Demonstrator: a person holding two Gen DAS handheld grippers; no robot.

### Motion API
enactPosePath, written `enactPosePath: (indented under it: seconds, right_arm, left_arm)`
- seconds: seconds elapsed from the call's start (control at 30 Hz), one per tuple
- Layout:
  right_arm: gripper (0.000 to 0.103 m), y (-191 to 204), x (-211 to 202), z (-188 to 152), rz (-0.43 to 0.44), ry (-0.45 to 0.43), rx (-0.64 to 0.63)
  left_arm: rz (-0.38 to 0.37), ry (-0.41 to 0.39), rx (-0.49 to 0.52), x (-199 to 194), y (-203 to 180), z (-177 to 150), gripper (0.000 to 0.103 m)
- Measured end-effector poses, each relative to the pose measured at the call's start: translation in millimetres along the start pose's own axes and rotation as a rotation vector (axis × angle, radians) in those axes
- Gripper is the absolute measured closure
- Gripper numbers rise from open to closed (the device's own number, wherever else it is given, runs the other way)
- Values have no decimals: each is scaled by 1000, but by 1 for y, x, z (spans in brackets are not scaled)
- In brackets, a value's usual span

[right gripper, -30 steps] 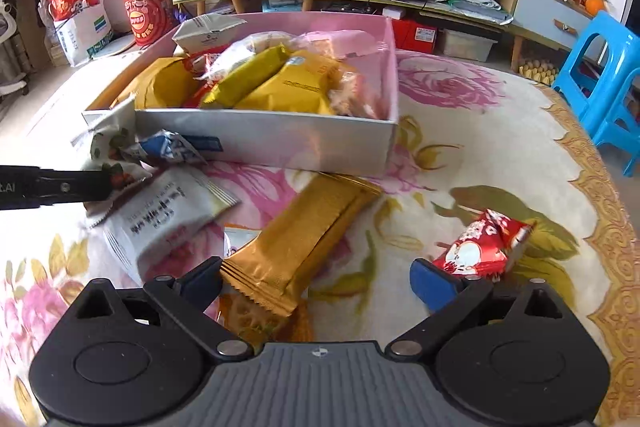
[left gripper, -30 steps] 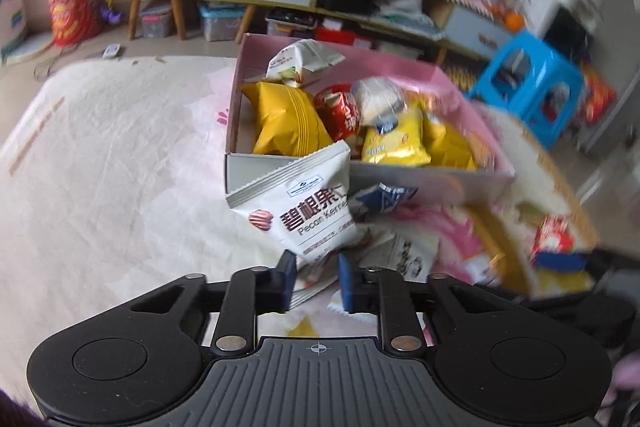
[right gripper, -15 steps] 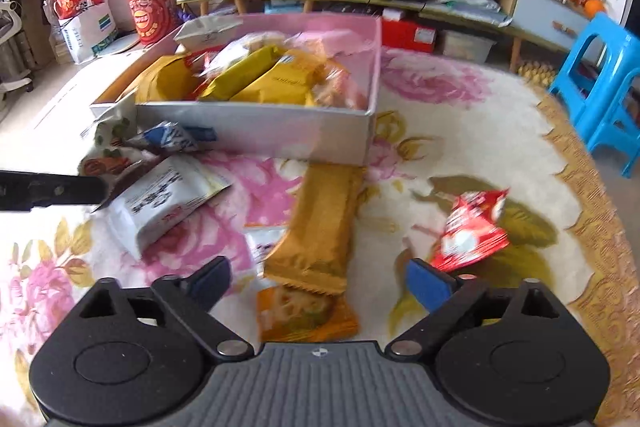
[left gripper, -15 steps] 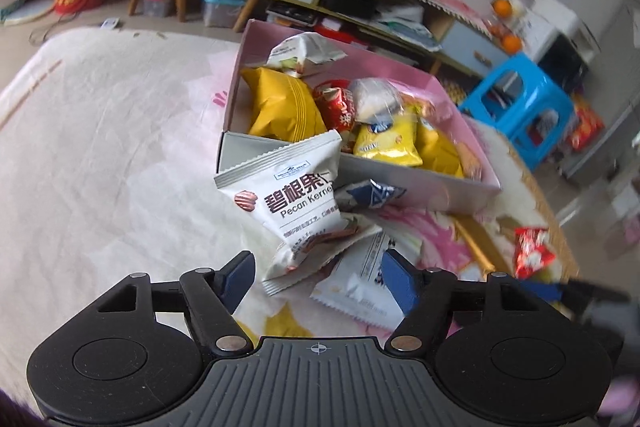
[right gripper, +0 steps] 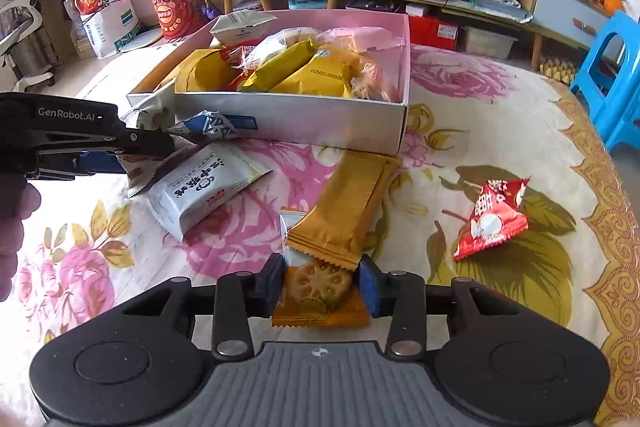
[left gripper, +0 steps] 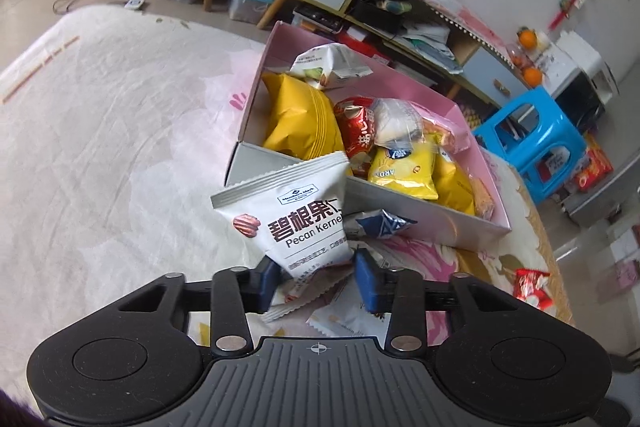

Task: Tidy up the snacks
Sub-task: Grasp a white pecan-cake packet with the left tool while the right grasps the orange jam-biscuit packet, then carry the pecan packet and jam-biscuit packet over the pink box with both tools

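Both tools point(left gripper: 316, 281) point(right gripper: 322, 285) narrowed; crinkly packets point(left gripper: 296, 215).

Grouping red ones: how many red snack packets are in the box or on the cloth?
2: one red packet in the pink box beside the yellow bag; another loose on the cloth, right of the gold bar. Others may be buried.

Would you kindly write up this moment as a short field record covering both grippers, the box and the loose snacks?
surface: floral cloth
box: pink box, open, full of snack packets
left gripper: jaws closing around white pecan kernel packet in front of the box
right gripper: jaws closing around orange lotus-root packet
loose on cloth: gold wafer bar overlapping the orange packet; red packet; white packet; blue-white packet against the box
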State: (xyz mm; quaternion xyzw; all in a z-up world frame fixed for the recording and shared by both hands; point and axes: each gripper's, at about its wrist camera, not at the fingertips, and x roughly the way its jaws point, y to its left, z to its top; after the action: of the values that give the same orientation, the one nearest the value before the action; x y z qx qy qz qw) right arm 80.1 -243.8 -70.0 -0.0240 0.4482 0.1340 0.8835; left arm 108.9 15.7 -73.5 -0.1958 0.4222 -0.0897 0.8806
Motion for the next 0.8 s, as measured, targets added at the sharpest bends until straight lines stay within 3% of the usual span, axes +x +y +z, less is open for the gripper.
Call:
enactPosePath:
  seconds: [0.13, 0.8]
  right_arm:
    - [72, -3, -12, 0, 7, -15, 22]
    - [72, 14, -48, 6, 125, -74, 47]
  left_arm:
    - [-7, 15, 22, -8, 2, -2, 89]
    - [-8, -20, 55, -53, 12, -9, 98]
